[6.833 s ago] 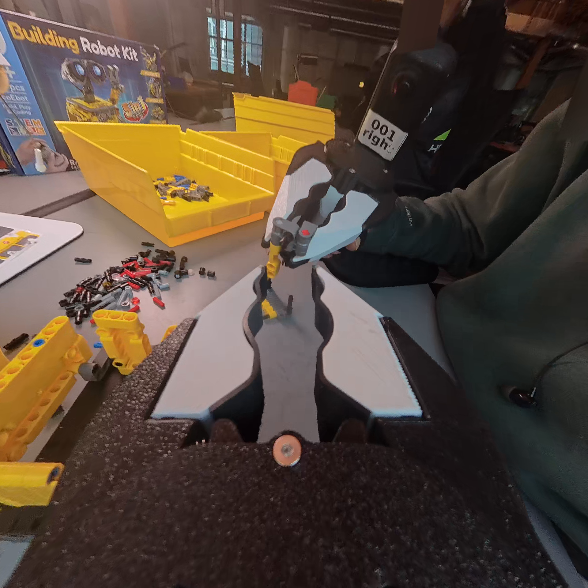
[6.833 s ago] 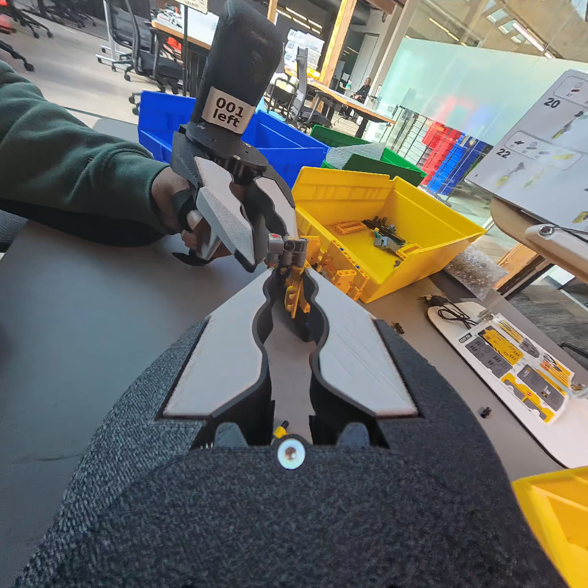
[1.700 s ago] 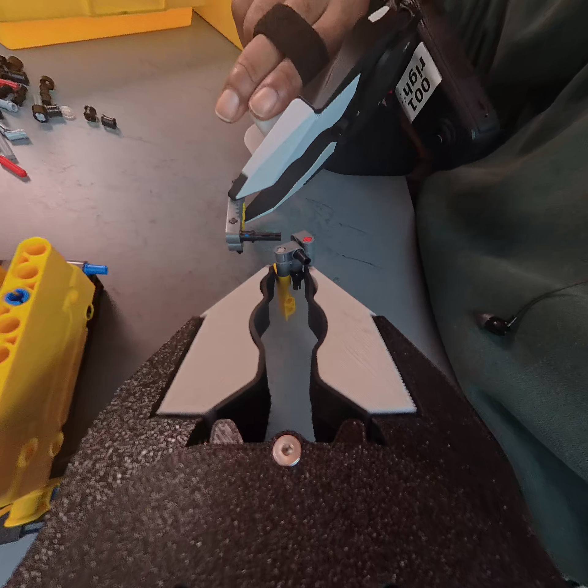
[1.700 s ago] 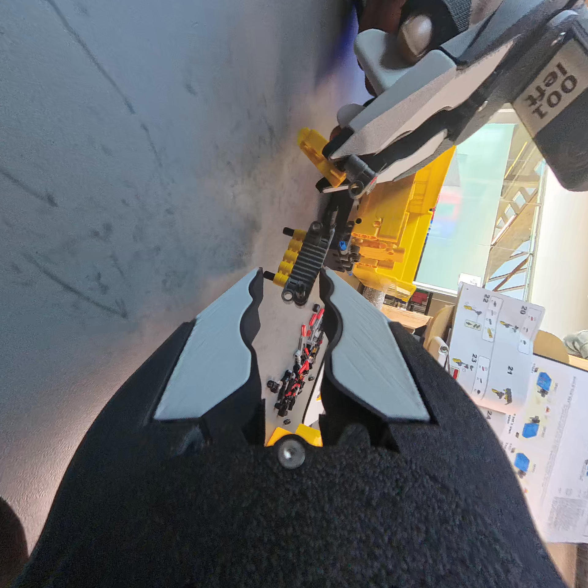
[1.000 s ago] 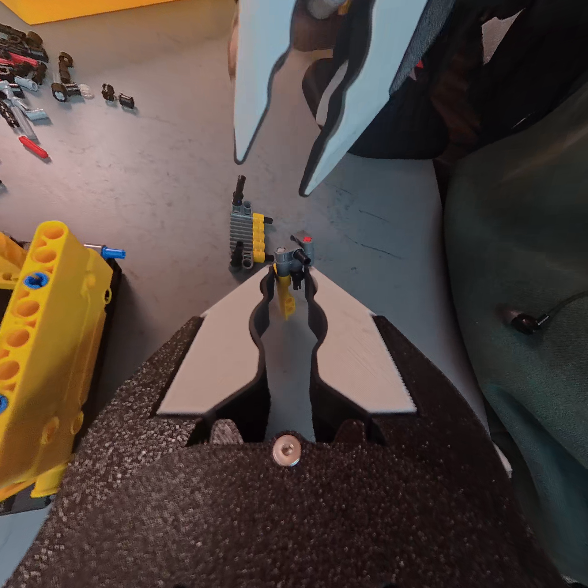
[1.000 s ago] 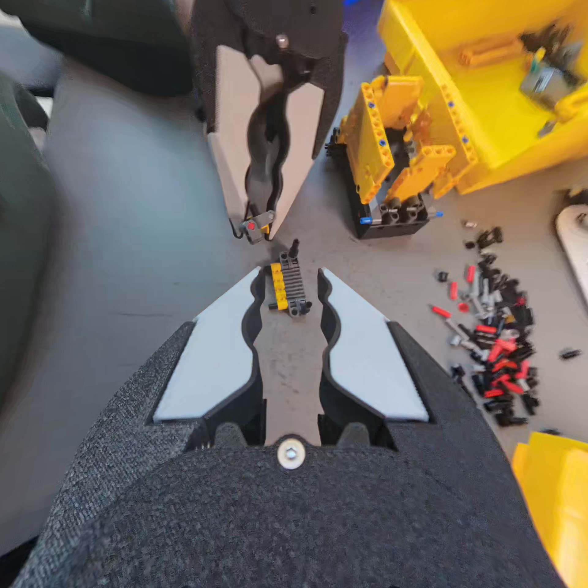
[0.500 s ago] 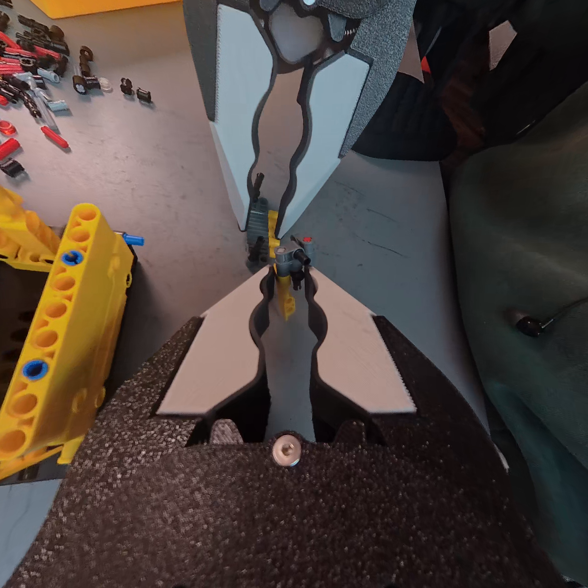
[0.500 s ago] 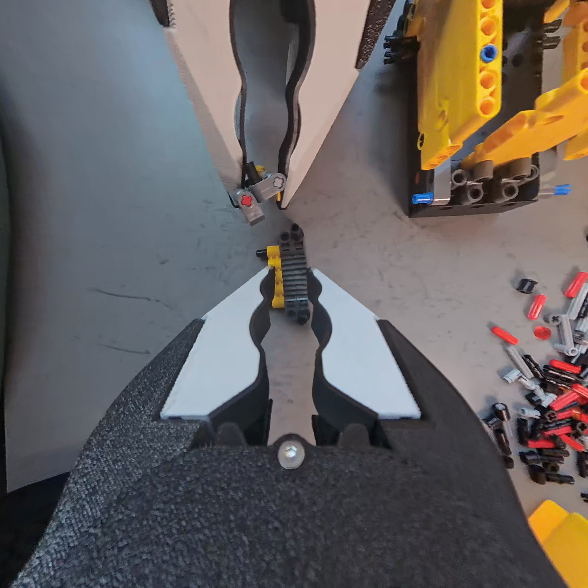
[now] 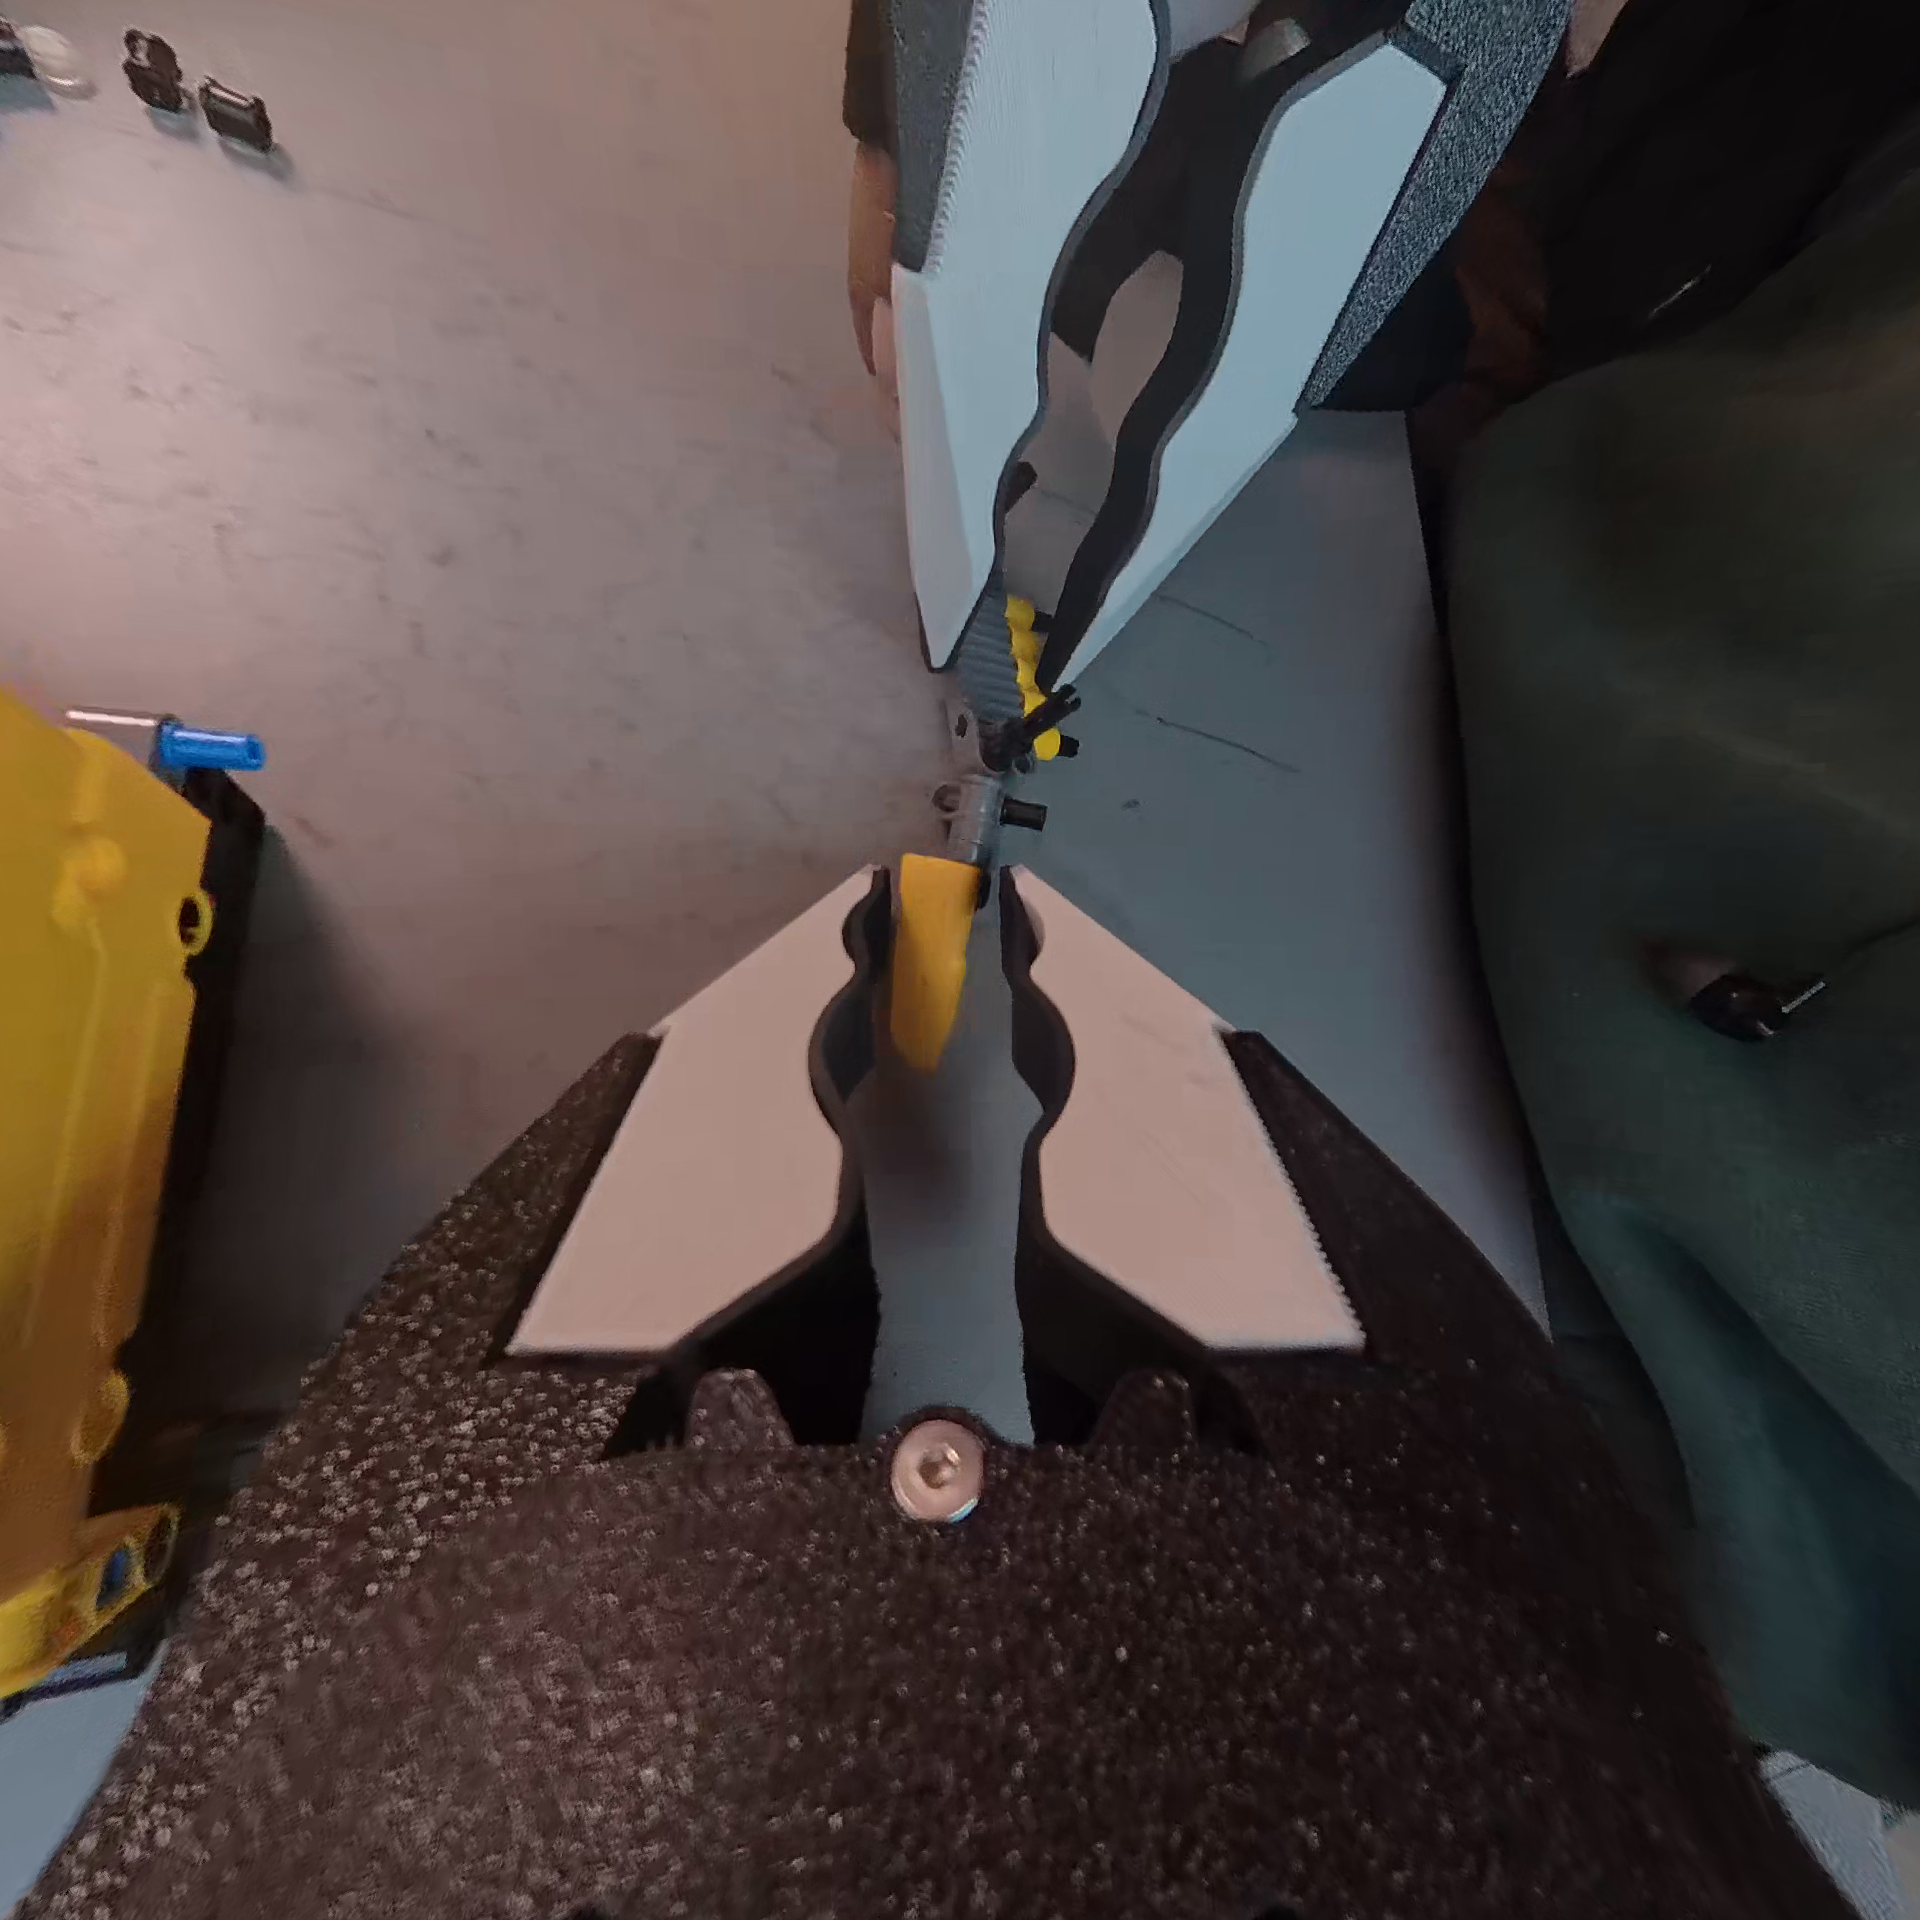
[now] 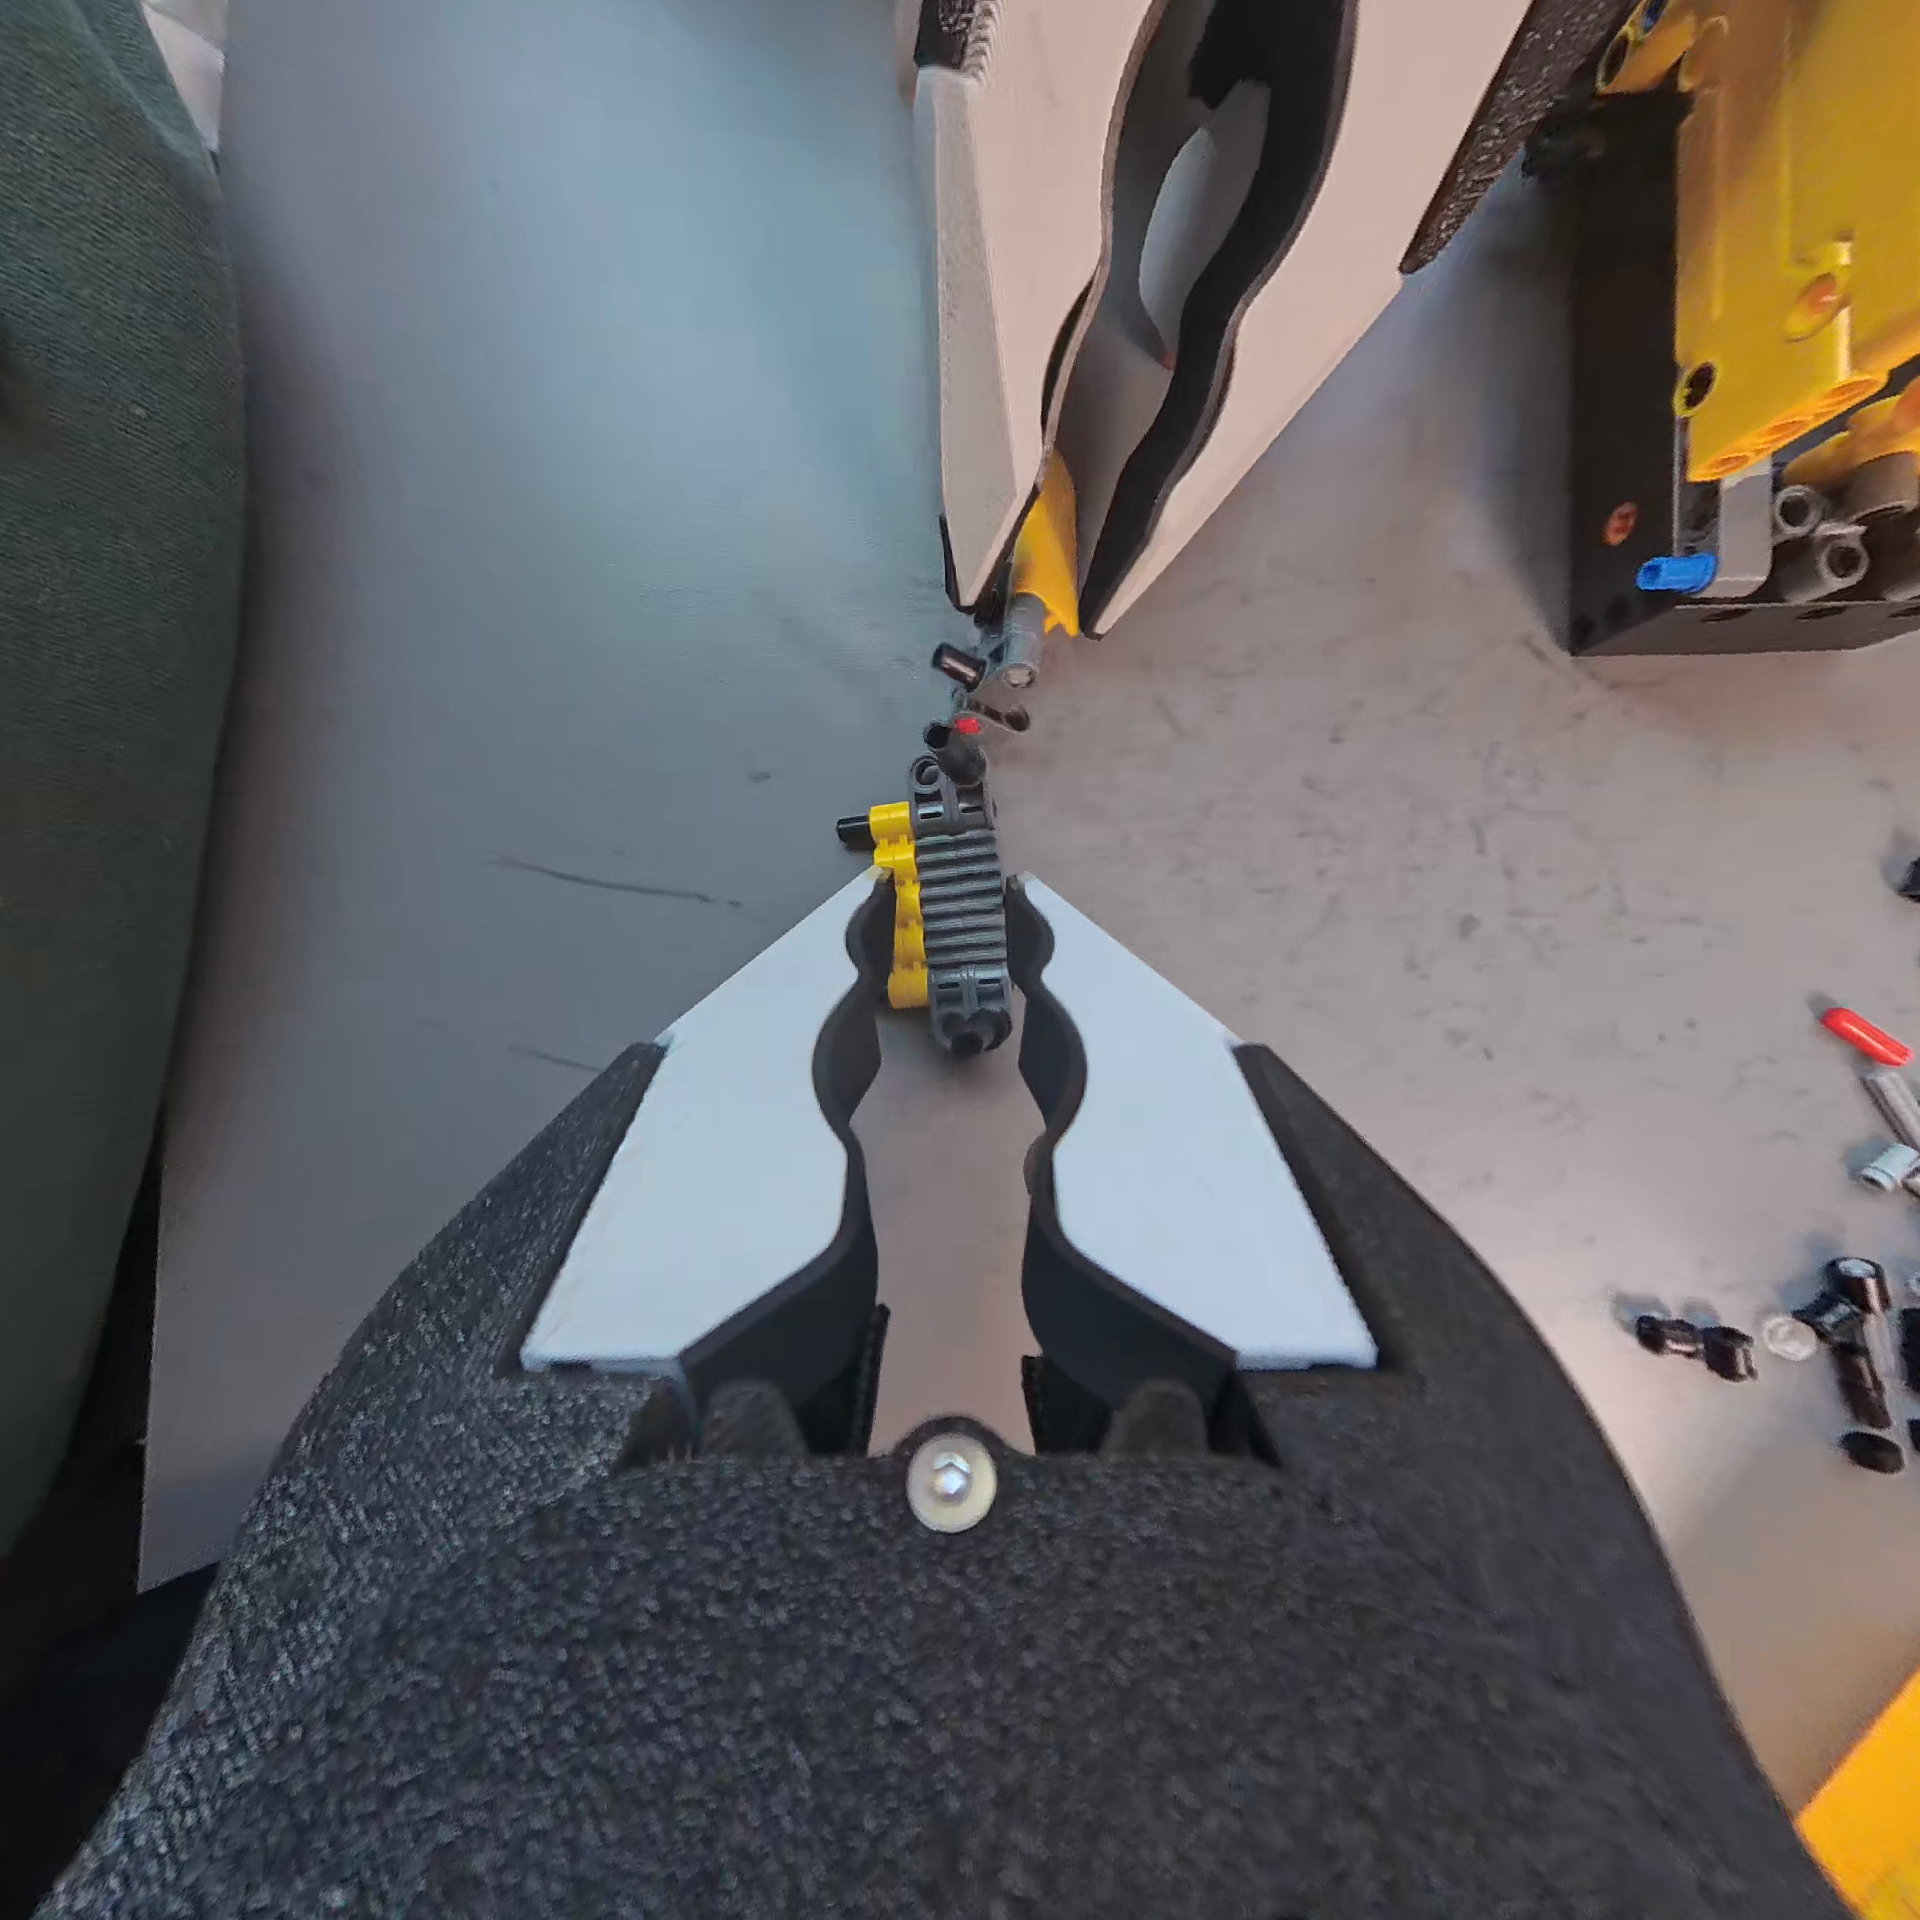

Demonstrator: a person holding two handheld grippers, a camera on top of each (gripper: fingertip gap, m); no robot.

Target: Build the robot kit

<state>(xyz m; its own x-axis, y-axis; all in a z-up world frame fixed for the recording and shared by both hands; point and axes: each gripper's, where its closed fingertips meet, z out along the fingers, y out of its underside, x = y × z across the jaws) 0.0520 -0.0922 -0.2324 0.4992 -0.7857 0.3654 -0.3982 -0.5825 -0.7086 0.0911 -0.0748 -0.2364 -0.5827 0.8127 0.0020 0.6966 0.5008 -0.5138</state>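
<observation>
Right claw (image 10: 940, 883) now clamps toothed rack (image 10: 961, 914), lengthwise.

Two grippers (image 9: 940, 883) (image 10: 940, 894), two small brick assemblies (image 9: 935, 956) (image 10: 951, 925)

The big yellow brick model (image 9: 73, 1091) is chopped off by the left edge and pretty smeared in the left wrist view. Right wrist view only catches its lower corner (image 10: 1766, 343) at the top right. Loose pins (image 10: 1860, 1340) run off the right edge, too tiny to sort out.
</observation>
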